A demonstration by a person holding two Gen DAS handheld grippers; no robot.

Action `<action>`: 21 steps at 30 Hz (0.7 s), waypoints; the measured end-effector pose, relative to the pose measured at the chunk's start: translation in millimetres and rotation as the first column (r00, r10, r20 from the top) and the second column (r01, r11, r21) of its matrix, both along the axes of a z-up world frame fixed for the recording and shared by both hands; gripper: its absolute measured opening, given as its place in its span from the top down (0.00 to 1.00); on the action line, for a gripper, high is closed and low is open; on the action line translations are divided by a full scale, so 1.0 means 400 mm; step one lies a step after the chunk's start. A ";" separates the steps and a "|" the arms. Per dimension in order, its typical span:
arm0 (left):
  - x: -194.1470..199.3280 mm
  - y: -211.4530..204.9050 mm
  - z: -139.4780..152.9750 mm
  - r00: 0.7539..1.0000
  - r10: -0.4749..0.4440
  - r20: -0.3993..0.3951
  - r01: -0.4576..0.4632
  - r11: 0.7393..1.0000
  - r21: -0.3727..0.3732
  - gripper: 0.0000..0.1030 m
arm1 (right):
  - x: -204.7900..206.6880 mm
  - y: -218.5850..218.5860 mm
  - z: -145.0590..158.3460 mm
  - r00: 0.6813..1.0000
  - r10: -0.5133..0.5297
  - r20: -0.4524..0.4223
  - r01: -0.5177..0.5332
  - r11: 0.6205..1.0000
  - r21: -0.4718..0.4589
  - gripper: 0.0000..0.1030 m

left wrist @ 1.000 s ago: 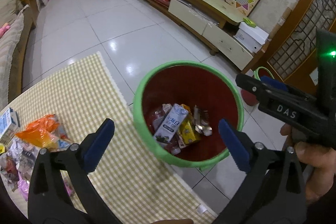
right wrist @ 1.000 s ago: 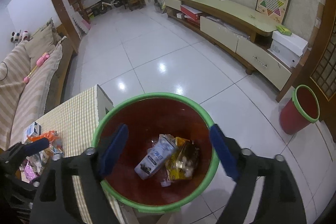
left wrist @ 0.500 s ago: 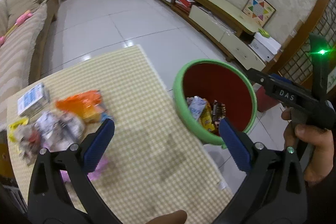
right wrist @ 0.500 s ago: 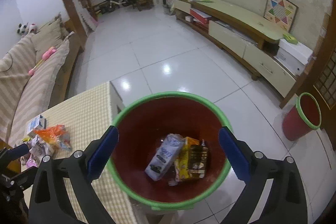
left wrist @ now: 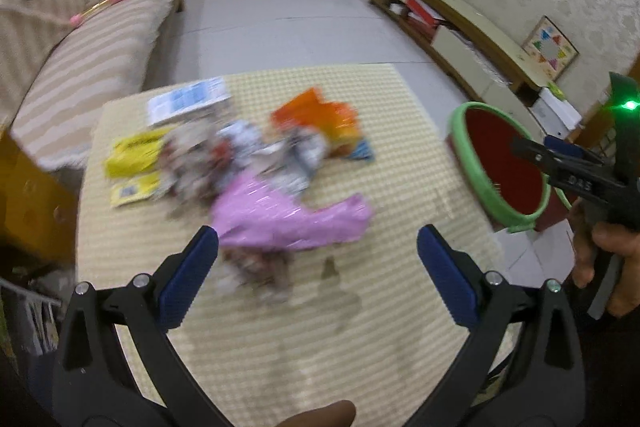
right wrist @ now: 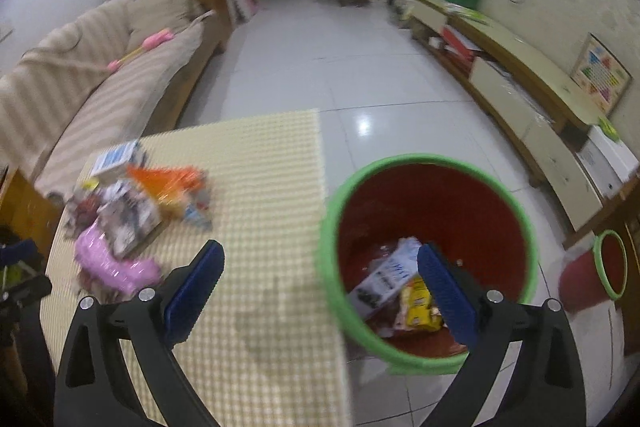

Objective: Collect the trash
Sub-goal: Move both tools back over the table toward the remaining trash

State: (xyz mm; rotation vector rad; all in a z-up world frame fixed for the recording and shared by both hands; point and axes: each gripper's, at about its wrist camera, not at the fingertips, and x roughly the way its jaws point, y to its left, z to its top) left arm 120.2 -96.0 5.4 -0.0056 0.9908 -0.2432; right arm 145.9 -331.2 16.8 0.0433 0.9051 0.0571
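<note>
A heap of wrappers lies on the checked table (left wrist: pixel 280 327): a pink bag (left wrist: pixel 288 219) nearest, an orange bag (left wrist: pixel 320 115), yellow packets (left wrist: pixel 132 155) and a white-blue carton (left wrist: pixel 184 101). My left gripper (left wrist: pixel 318 251) hovers open just in front of the pink bag, nothing between its fingers. A red bin with a green rim (right wrist: pixel 424 251) stands off the table's right edge and holds a white carton (right wrist: pixel 384 275) and yellow packet (right wrist: pixel 416 307). My right gripper (right wrist: pixel 320 267) is open and empty, straddling the table edge and the bin's rim. The same bin (left wrist: pixel 500 163) shows in the left wrist view.
A striped sofa (left wrist: pixel 72 39) runs along the left with a pink toy (right wrist: pixel 140 47) on it. A low TV cabinet (right wrist: pixel 520 87) lines the right wall. A second small red bin (right wrist: pixel 600 271) stands at the far right. White tiled floor (right wrist: pixel 320 55) stretches beyond the table.
Both grippers have swung left, away from over the bin toward the table. The left one now faces the wrapper heap; the right one's jaws have widened slightly.
</note>
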 end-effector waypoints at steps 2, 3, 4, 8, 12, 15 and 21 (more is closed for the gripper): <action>-0.012 0.049 -0.008 1.000 0.031 -0.003 -0.031 0.999 -0.010 0.05 | -0.008 0.050 -0.009 0.999 0.045 -0.006 -0.045 0.999 0.004 0.09; -0.018 0.072 -0.011 0.999 0.043 -0.004 -0.043 0.999 -0.015 0.05 | -0.012 0.076 -0.013 0.998 0.068 -0.009 -0.068 0.998 0.005 0.09; -0.022 0.099 -0.014 0.998 0.061 -0.006 -0.061 0.998 -0.022 0.05 | -0.017 0.105 -0.018 0.995 0.096 -0.012 -0.096 0.995 0.001 0.09; -0.030 0.189 -0.028 0.993 0.120 -0.015 -0.121 0.992 -0.039 0.05 | -0.031 0.212 -0.040 0.979 0.203 -0.022 -0.204 0.979 -0.025 0.09; -0.032 0.255 -0.046 0.986 0.166 -0.035 -0.167 0.985 -0.049 0.05 | -0.043 0.299 -0.066 0.959 0.280 -0.035 -0.282 0.958 -0.052 0.09; -0.032 0.290 -0.062 0.982 0.183 -0.048 -0.186 0.980 -0.064 0.05 | -0.048 0.359 -0.084 0.941 0.335 -0.042 -0.338 0.937 -0.090 0.09; -0.024 0.339 -0.084 0.978 0.200 -0.053 -0.203 0.977 -0.065 0.05 | -0.030 0.439 -0.117 0.911 0.409 -0.049 -0.412 0.898 -0.153 0.09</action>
